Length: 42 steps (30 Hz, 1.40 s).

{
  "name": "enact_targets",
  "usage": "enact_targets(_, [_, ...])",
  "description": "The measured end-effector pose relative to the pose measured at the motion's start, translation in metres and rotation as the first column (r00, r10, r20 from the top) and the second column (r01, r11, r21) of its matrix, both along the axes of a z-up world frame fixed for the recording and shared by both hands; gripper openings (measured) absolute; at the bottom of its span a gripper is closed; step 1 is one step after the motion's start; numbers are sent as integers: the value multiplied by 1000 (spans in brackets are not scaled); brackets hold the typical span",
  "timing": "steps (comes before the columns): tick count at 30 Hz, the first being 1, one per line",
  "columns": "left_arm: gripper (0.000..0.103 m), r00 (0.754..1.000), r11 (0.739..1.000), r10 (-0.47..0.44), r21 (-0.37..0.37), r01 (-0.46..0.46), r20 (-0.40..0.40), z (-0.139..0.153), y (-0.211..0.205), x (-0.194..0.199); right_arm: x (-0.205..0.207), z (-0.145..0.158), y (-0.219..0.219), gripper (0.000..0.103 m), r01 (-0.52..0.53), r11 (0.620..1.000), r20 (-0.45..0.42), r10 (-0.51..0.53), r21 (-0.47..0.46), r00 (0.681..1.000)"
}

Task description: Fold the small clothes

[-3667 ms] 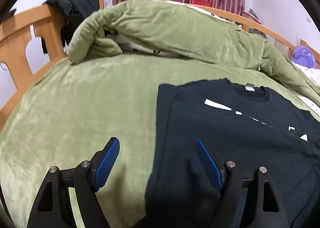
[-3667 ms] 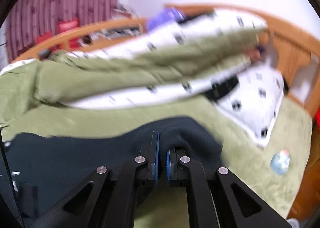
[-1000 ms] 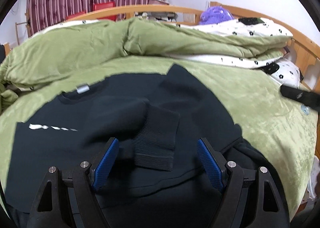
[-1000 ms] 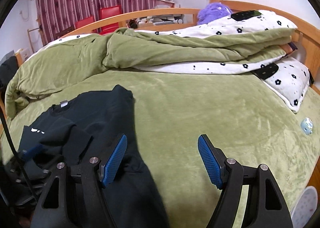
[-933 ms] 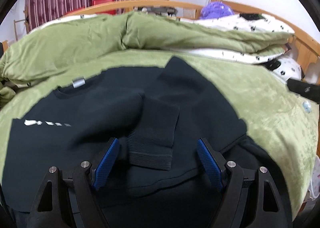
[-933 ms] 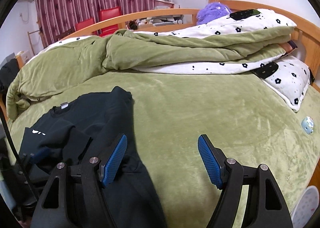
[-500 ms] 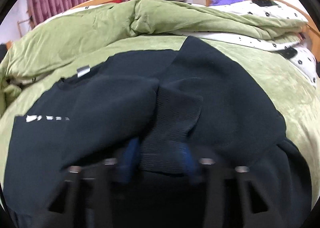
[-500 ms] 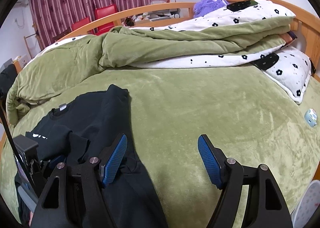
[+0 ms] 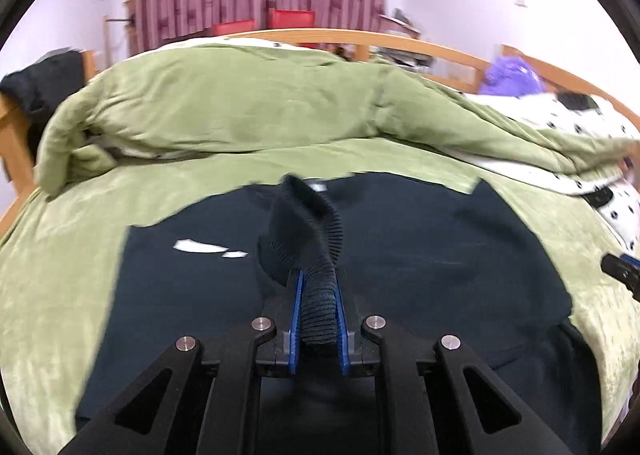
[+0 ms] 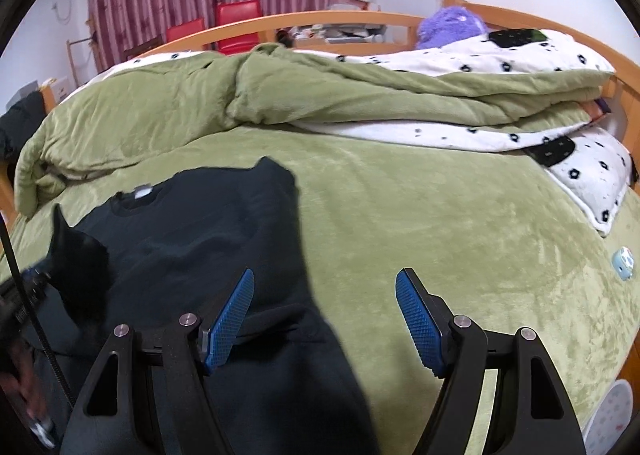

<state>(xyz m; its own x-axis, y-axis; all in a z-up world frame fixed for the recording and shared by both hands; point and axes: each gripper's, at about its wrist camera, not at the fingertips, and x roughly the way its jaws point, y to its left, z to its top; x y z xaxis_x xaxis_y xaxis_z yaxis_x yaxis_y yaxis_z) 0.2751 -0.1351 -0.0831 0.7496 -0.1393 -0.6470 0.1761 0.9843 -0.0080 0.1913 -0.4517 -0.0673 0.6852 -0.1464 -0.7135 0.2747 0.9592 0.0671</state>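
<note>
The left tool point(image 9: 318, 309) has just been closing, and its blue pads now clamp the ribbed cuff point(image 9: 316, 255) of the black sweatshirt point(image 9: 420, 255). A second ago the cuff lay flat on the garment between open pads; it now stands lifted above the chest, with the sleeve trailing from it. Judged from this, the sleeve is secured and ready to be carried across the body for the next fold.

The sweatshirt lies flat on the green bed cover point(image 10: 440, 223), near the front edge of the bed and in front of the bunched green duvet point(image 10: 160, 119). Its long axis runs from hem to collar. The collar, marked by a pale neck label point(image 10: 143, 191), points toward the duvet; the hem points toward the person.

The right tool point(image 10: 324, 319) is open and holds nothing. It hovers over the sweatshirt's right edge, where the cloth meets the bed cover.
</note>
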Motion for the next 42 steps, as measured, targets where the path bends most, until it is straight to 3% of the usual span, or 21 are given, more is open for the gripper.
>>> enact_targets(6, [14,996,996,71,-47,-74,-61,-16,72,7,9,-6,36,73,-71,997,-19,70,-28,997])
enact_targets(13, [26,973,979,156,-104,-176,-170,-45,128,8,23,-16,66,73,-119,989,-51,115,-87,992])
enact_targets(17, [33,971,971,137,-166,-170,-195,-54,143,6,28,-26,74,73,-138,983,-81,129,-118,988])
enact_targets(19, [42,972,968,116,-196,-157,-206,-58,143,8,29,-30,75,73,-138,982,-97,125,-132,987])
enact_targets(22, [45,971,963,71,-237,-126,-226,-65,137,12,31,-32,71,73,-131,981,-106,116,-143,988])
enact_targets(26, [45,961,969,48,-222,-111,-272,-83,127,21,30,-28,56,73,-103,982,-91,89,-159,992])
enact_targets(29, [41,957,967,47,-227,-116,-287,-95,124,24,29,-23,41,73,-66,984,-79,53,-168,995])
enact_targets(31, [13,959,971,38,-217,-103,-281,-97,121,24,30,-20,30,73,-39,986,-80,26,-163,996])
enact_targets(33, [4,970,977,71,-182,-115,-234,-95,119,23,29,-17,17,73,-16,988,-65,6,-156,998])
enact_targets(38, [4,986,976,144,-152,-156,-85,-64,131,18,33,-24,-11,73,44,995,-67,-50,-92,996])
enact_targets(42, [4,978,971,200,-120,-206,-60,-57,142,20,41,-37,-13,70,17,999,-90,-21,-44,996])
